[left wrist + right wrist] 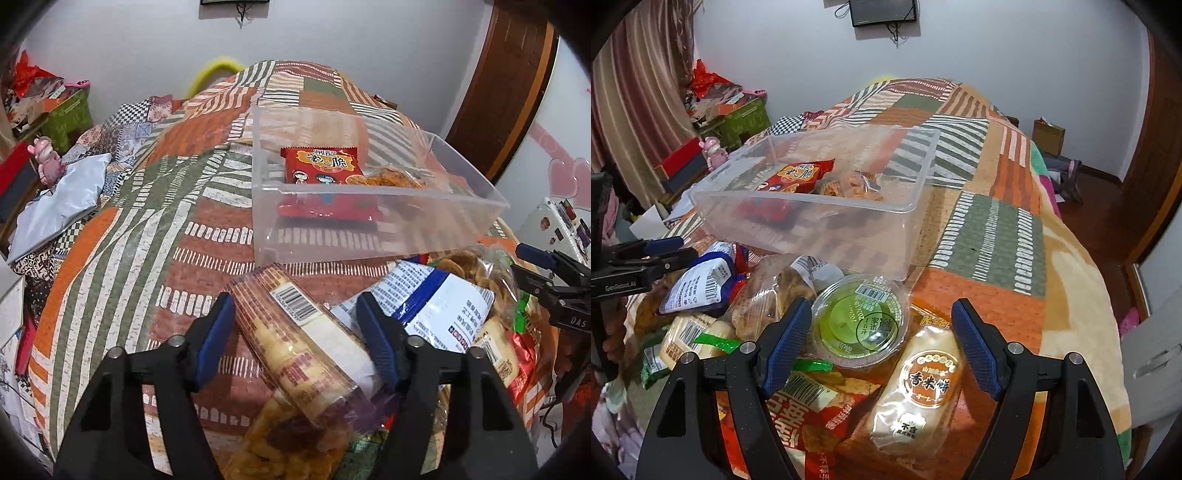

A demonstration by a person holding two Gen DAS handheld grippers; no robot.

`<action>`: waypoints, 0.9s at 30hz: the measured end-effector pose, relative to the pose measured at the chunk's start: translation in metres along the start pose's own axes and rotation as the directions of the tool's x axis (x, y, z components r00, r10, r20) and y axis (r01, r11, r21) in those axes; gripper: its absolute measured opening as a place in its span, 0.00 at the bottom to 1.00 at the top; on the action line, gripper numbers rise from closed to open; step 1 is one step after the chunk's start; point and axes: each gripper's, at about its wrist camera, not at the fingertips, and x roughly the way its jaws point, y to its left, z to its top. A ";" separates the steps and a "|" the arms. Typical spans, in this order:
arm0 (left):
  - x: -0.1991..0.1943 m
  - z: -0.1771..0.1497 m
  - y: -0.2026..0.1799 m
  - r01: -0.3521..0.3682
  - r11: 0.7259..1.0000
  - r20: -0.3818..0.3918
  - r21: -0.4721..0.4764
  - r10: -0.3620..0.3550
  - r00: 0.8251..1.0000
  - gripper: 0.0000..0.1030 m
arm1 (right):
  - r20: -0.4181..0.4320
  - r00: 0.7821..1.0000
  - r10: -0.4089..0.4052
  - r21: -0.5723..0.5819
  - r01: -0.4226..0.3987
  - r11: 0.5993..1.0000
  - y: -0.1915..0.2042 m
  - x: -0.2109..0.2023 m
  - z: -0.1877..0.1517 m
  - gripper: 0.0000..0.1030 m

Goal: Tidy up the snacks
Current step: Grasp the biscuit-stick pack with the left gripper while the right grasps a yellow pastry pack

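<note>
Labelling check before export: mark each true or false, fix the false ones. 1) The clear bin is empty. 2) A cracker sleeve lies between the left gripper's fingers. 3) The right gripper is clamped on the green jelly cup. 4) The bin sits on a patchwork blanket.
1) False: the clear bin already holds a red snack packet and other small packs.
2) True: the cracker sleeve lies between the left gripper fingers.
3) False: the right gripper is open, above the green jelly cup and a rice cracker pack.
4) True: patchwork blanket.
</note>
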 end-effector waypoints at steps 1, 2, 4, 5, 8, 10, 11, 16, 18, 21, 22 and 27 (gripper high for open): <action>0.000 -0.001 0.000 0.000 1.000 -0.002 0.005 0.000 1.000 0.62 | 0.001 1.000 0.004 0.001 -0.004 1.000 0.001 -0.001 -0.001 0.74; -0.001 -0.003 0.000 -0.005 1.000 -0.003 0.013 0.005 1.000 0.62 | 0.001 1.000 0.009 0.002 -0.009 1.000 0.001 -0.002 -0.002 0.74; -0.003 -0.008 0.000 -0.016 1.000 -0.007 0.027 0.016 1.000 0.61 | 0.000 1.000 0.016 0.005 -0.016 1.000 0.001 -0.004 -0.003 0.73; -0.004 -0.009 0.001 -0.021 0.999 -0.008 0.032 0.021 1.000 0.61 | 0.000 1.000 0.017 0.003 -0.017 1.000 0.002 -0.004 -0.003 0.73; -0.004 -0.012 0.001 -0.032 0.998 -0.011 0.048 0.032 0.999 0.61 | -0.007 1.000 0.021 -0.007 -0.021 1.000 0.003 -0.001 -0.003 0.73; -0.002 -0.011 0.001 -0.033 0.998 -0.014 0.045 0.033 0.999 0.60 | -0.012 1.000 0.024 -0.016 -0.024 1.000 0.005 0.001 -0.001 0.73; -0.001 -0.010 0.001 -0.034 0.998 -0.014 0.043 0.035 0.999 0.60 | -0.013 1.000 0.026 -0.019 -0.026 0.999 0.006 0.002 0.000 0.73; 0.004 -0.008 0.001 -0.050 0.998 -0.005 0.044 0.050 0.999 0.55 | -0.037 0.999 0.030 -0.023 -0.031 0.999 0.005 0.016 0.005 0.70; 0.004 -0.010 0.000 -0.059 0.996 0.004 0.060 0.059 0.998 0.54 | -0.051 0.998 0.049 -0.014 -0.049 0.999 0.003 0.020 0.006 0.68; 0.003 -0.010 -0.002 -0.072 0.994 0.013 0.078 0.071 0.997 0.52 | -0.066 0.995 0.077 -0.022 -0.078 0.997 0.005 0.023 0.006 0.58; 0.003 -0.011 -0.003 -0.072 0.994 0.015 0.079 0.071 0.997 0.51 | -0.071 0.993 0.097 -0.022 -0.098 0.995 0.005 0.023 0.007 0.54; -0.005 -0.014 -0.007 -0.058 0.994 0.031 0.093 0.055 0.998 0.47 | -0.048 0.997 0.065 -0.066 -0.068 0.996 0.014 0.018 0.003 0.40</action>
